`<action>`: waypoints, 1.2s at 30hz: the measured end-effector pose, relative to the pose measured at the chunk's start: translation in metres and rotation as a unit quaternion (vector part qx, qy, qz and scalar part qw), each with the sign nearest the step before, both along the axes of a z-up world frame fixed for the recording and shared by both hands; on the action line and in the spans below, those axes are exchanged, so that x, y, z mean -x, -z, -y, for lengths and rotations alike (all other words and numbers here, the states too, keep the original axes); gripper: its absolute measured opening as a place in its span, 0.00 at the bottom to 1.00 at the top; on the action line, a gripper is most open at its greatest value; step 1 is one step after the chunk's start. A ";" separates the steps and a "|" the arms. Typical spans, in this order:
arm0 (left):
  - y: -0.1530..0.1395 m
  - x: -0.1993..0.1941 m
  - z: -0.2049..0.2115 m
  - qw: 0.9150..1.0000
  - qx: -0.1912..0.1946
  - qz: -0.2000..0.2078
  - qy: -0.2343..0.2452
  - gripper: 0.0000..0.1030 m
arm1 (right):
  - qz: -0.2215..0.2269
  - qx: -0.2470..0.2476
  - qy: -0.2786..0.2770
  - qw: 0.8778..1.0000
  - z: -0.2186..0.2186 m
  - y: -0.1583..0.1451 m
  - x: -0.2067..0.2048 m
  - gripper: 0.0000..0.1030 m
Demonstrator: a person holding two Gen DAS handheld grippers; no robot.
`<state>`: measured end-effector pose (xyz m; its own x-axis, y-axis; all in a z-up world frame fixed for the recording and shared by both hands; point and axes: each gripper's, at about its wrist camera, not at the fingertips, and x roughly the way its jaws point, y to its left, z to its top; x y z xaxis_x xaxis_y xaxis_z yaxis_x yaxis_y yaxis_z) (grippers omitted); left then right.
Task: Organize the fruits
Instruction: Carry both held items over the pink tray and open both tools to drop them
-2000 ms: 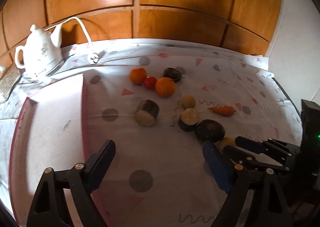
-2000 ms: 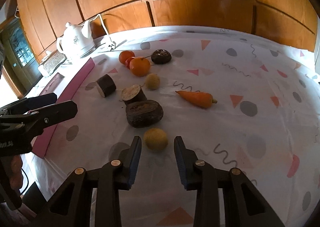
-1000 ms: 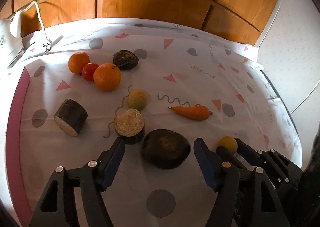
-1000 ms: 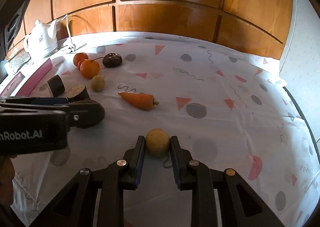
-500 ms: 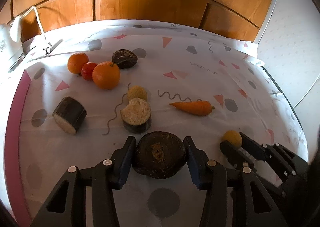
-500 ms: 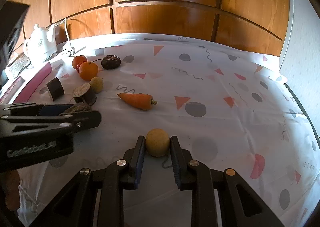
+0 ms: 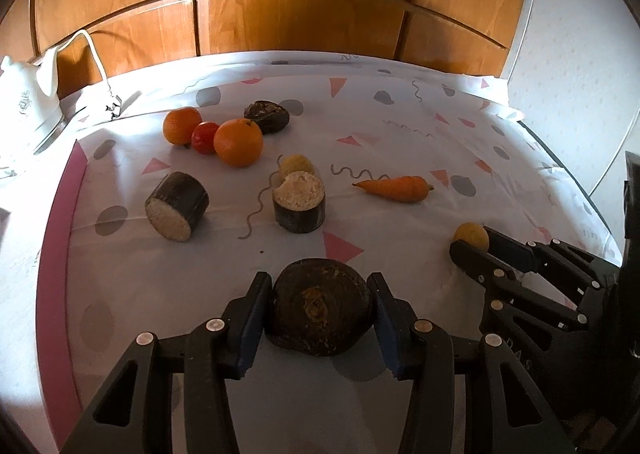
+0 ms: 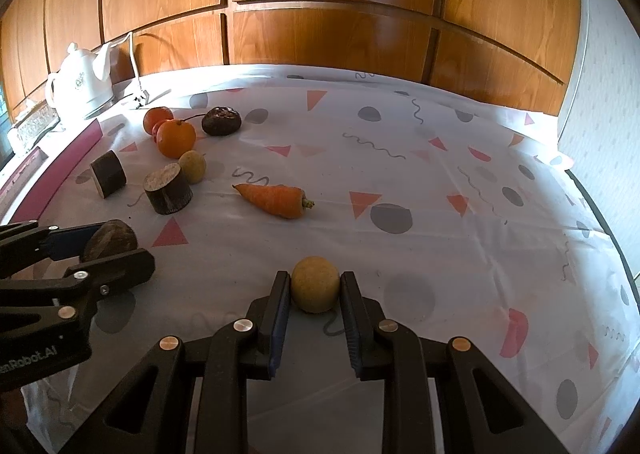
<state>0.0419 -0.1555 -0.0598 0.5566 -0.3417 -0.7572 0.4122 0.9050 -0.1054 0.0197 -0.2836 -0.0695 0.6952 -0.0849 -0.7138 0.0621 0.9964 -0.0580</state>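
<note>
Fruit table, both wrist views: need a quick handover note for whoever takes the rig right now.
Left hand-held gripper: shut on the large dark fruit, near the front edge of the tablecloth.
Right hand-held gripper: shut on a small yellow fruit.
Loose on the cloth: two oranges and a red fruit in a cluster, a dark round fruit behind them, two dark cut pieces, a second small yellow fruit, a carrot.
Done: both grasps made.
Left: place both held pieces, then sort the rest. No target container is visible.
</note>
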 end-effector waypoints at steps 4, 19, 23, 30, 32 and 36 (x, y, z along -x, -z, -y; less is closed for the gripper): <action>-0.001 0.003 -0.005 1.000 0.001 -0.001 -0.004 0.48 | 0.000 0.004 0.000 1.000 -0.001 0.000 0.000 0.24; -0.015 0.011 -0.025 1.000 0.007 0.017 -0.014 0.47 | -0.001 0.012 0.002 1.000 -0.003 0.000 0.000 0.24; -0.020 0.014 -0.030 1.000 0.011 0.021 -0.019 0.48 | -0.002 0.016 0.002 1.000 -0.004 -0.001 0.000 0.24; -0.031 0.016 -0.043 0.999 0.021 0.033 -0.030 0.48 | -0.006 0.019 0.008 1.000 -0.007 -0.002 -0.002 0.24; -0.034 0.017 -0.046 0.998 0.019 0.038 -0.035 0.47 | -0.008 0.020 0.009 1.000 -0.007 -0.002 -0.003 0.24; -0.043 0.020 -0.061 0.997 0.020 0.047 -0.052 0.48 | -0.013 0.016 0.001 1.000 -0.011 -0.004 -0.004 0.24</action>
